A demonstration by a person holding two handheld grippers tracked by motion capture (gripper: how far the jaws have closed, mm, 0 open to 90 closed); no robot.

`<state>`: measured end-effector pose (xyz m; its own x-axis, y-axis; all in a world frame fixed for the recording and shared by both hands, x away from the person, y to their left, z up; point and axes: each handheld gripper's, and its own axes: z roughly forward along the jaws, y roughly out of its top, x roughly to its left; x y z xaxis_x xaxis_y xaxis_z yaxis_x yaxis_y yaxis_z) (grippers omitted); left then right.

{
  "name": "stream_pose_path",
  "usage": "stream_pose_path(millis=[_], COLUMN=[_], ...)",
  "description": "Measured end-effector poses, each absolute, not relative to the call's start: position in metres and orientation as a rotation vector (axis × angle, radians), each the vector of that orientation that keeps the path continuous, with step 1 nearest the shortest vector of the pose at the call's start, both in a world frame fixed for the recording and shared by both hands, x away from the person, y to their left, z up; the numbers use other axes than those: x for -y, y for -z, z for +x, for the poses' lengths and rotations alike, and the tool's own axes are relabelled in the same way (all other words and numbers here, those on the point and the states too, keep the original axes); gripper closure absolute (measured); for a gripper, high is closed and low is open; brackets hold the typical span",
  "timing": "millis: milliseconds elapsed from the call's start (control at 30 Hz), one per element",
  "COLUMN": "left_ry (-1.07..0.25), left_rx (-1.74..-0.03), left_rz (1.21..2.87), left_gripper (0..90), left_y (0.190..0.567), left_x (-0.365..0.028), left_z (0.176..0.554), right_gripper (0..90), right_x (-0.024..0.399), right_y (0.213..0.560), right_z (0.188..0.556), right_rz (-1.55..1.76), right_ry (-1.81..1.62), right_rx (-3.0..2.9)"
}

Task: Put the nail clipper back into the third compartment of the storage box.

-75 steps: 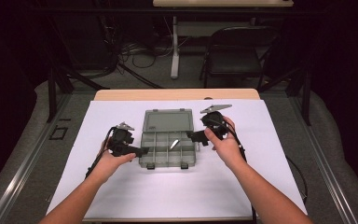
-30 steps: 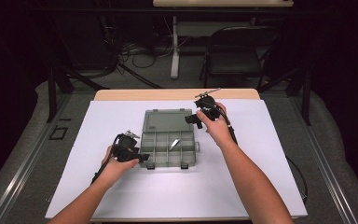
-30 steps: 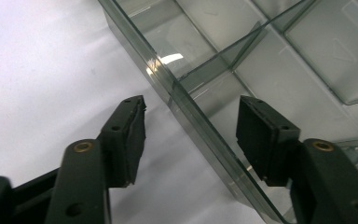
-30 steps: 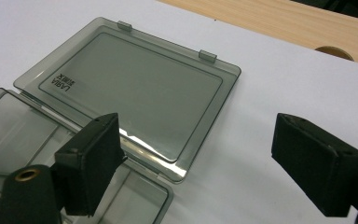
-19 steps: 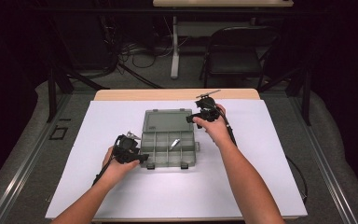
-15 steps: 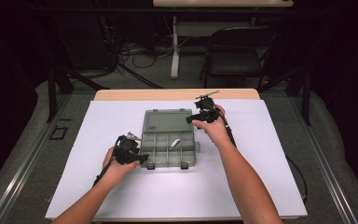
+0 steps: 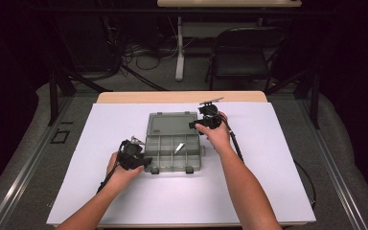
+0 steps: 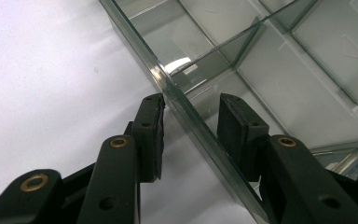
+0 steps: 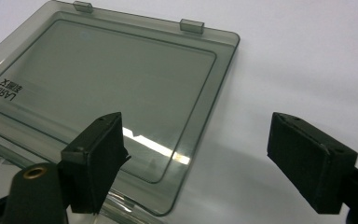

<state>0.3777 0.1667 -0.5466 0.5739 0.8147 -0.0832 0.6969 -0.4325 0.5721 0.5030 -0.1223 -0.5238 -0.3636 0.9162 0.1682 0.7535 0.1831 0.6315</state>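
1. Left gripper (image 7: 143, 163), held in the person's left hand (image 7: 120, 167), sits at the near left corner of a clear grey plastic box (image 7: 175, 152) on the white table cover (image 7: 268, 158). In the left gripper view its jaws straddle the box's side wall (image 8: 186, 112), one pad outside and one inside. The jaws have just been closing on this wall, and a slim gap still shows at each pad, so nothing is clamped yet.
2. Box tray lies in the middle of the table, split into small compartments, with a small pale item (image 7: 179, 148) in one of them.
3. Lid (image 7: 172, 123) lies flat and open behind the tray.
4. Right gripper (image 7: 197, 125) hangs at the lid's right edge. In the right gripper view its jaws stand wide apart, above the lid's corner (image 9: 223, 42), holding nothing.
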Motion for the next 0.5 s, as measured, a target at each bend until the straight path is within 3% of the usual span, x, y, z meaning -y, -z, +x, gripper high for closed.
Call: stream_pose_path(millis=[500], left_ry=[-0.289], left_rx=[-1.226], left_rz=[2.234], left_gripper=[61.9], left_y=[0.547], left_x=[-0.165], left_z=[0.376], right_gripper=[20.8], right_x=[0.107], right_y=[0.543], right_z=[0.499], right_rz=[1.652], right_ry=[-1.004], right_rx=[-2.209])
